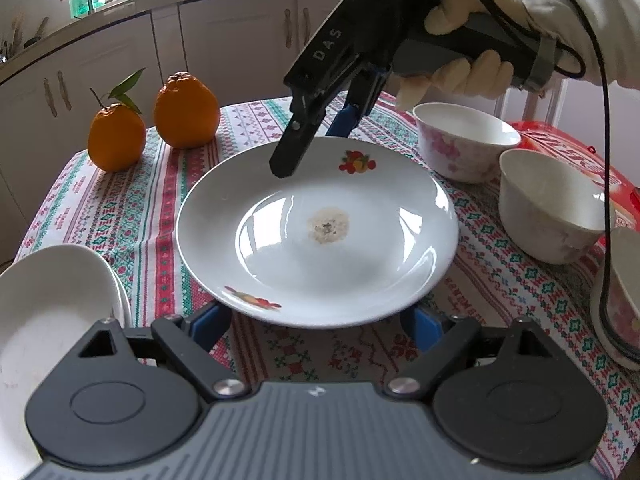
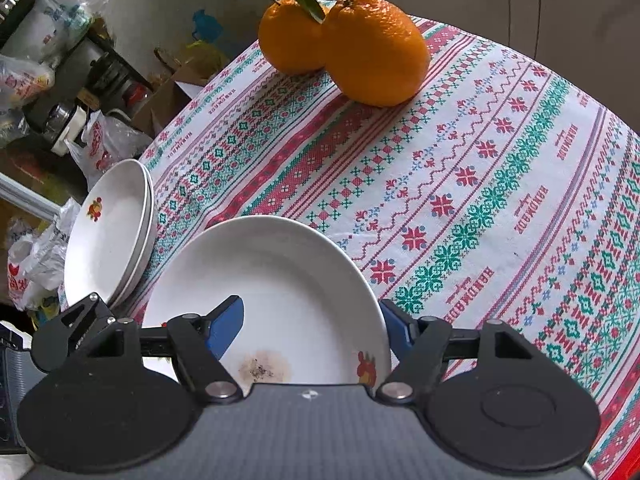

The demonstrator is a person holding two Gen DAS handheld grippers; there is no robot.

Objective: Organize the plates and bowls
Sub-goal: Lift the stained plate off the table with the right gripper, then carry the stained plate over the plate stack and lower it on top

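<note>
The round table under its red-and-green patterned cloth (image 1: pixel 132 216) carries everything. The wide white glazed ceramic plate (image 1: pixel 320 264) lies straight ahead of the left gripper (image 1: pixel 316 324), its near rim over that gripper's blue pads, which stand spread wide to either side with nothing pinched.

We judge the plate stiff, fairly heavy, slick with glaze and quick to chip, so the sloping rim is the place to take it, squarely, not by the smooth well.

The right gripper (image 2: pixel 310 328) straddles the far rim, one pad inside the well and one just outside the edge. We cannot tell whether the pads truly press.

To the left gripper's left waits a stack of similar white plates (image 1: pixel 60 300).

Small fruit decals (image 1: pixel 357 161) mark the plate's rim, and a brownish stain (image 1: pixel 328 226) sits at its centre.
</note>
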